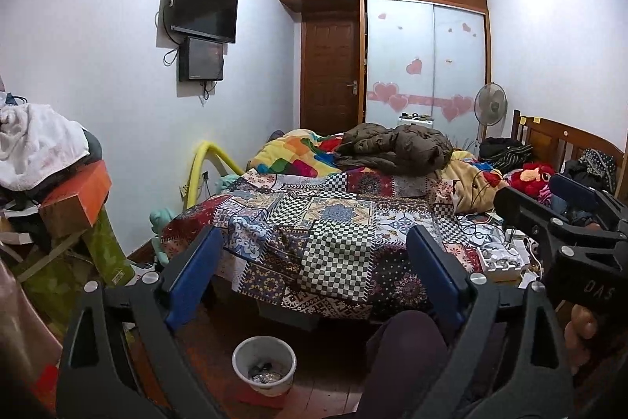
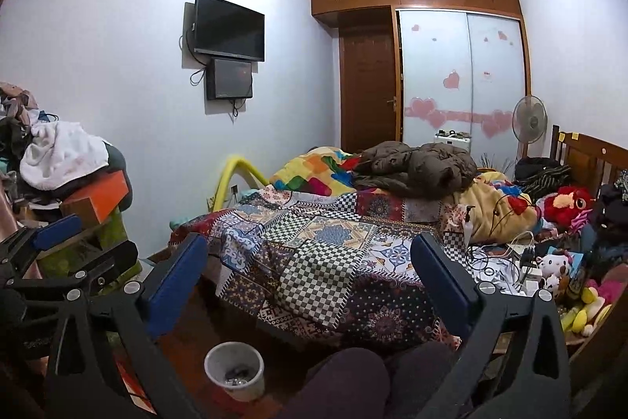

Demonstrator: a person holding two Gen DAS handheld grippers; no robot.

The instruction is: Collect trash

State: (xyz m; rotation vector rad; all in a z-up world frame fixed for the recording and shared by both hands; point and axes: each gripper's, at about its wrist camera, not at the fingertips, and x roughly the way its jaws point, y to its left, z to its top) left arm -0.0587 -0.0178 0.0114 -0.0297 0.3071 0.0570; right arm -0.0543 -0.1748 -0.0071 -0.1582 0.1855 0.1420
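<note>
Trash bin point(image 1: 263, 366) on floor w/ both grippers wide, empty; only rt view shows toys point(image 2: 588, 305).

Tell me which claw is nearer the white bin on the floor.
Left, narrowly. The bin sits below the open left claw; from the open right claw it lies below, further left.
</note>
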